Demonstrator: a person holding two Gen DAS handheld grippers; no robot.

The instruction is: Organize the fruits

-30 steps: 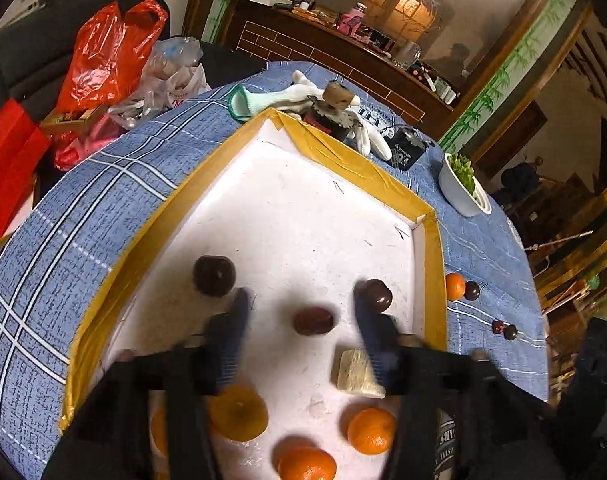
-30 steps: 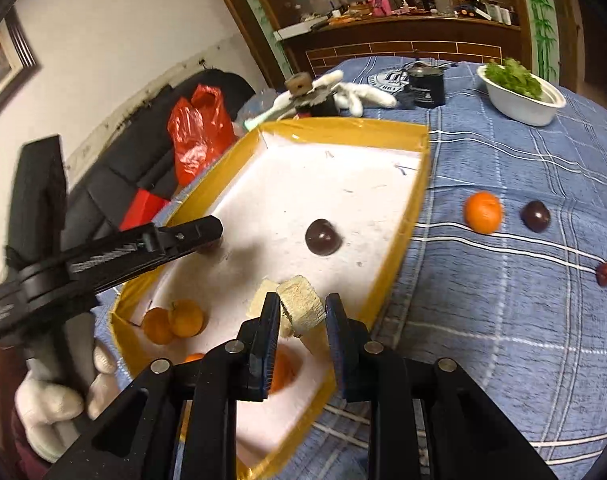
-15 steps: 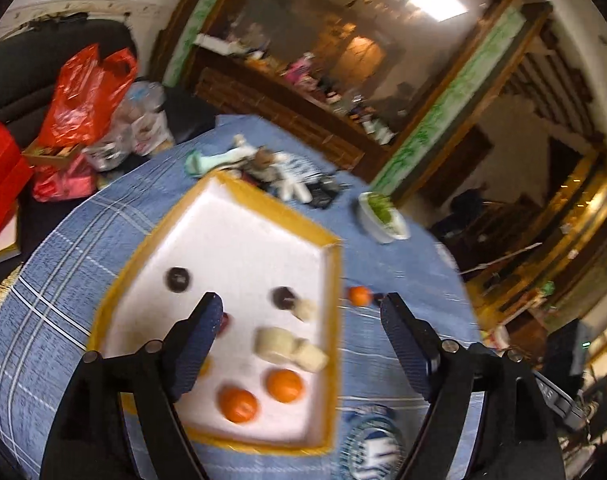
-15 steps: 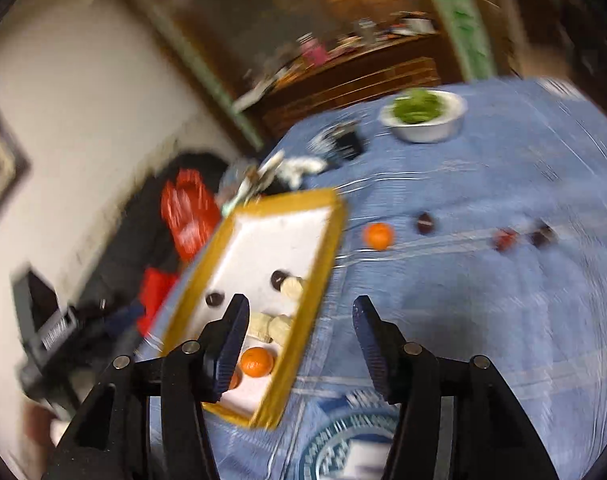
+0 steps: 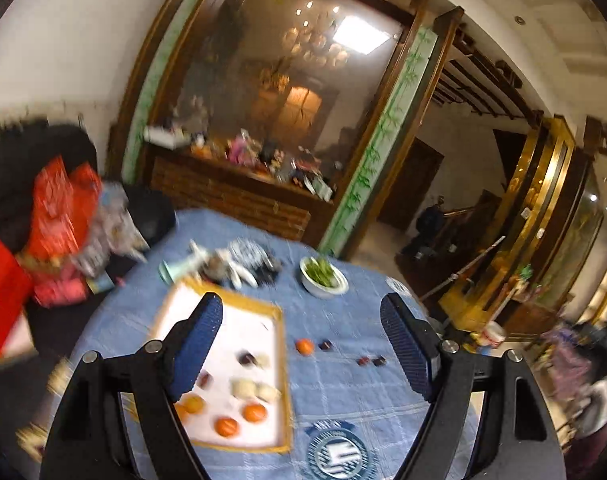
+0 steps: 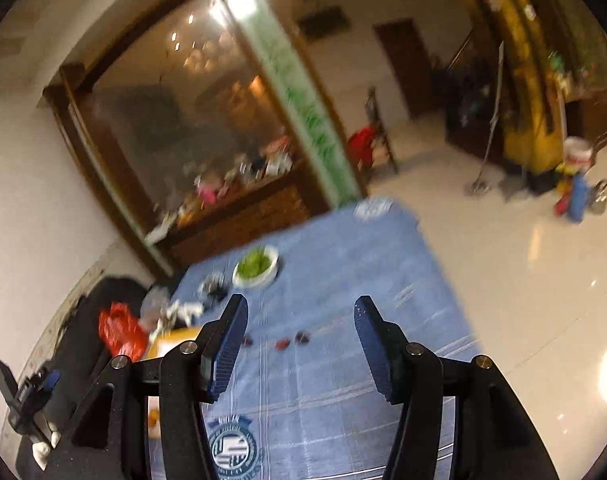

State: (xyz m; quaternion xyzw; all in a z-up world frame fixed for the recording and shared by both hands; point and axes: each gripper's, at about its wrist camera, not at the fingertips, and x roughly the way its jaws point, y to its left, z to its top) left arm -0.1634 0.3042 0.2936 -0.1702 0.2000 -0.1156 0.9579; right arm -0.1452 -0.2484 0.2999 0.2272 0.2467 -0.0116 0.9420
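Observation:
A white tray with a yellow rim (image 5: 280, 344) lies on the blue tablecloth far below my left gripper (image 5: 301, 330), which is open and empty. In the tray lie several oranges (image 5: 254, 412), dark plums (image 5: 246, 357) and pale chunks (image 5: 244, 387). An orange (image 5: 304, 346) and dark fruits (image 5: 326, 345) lie on the cloth right of the tray. My right gripper (image 6: 299, 330) is open and empty, high above the cloth; dark fruits (image 6: 302, 337) show between its fingers, and the tray's corner (image 6: 171, 336) shows at the left.
A white bowl of greens (image 5: 323, 276) stands beyond the tray, also in the right wrist view (image 6: 256, 266). Clutter and gloves (image 5: 227, 264) lie at the tray's far end. Red bags (image 5: 59, 216) sit left of the table. Tiled floor (image 6: 523, 260) lies to the right.
Both grippers have risen and pulled back far from the table. The right gripper let go of the pale chunk, now in the tray, and both jaws opened wide.

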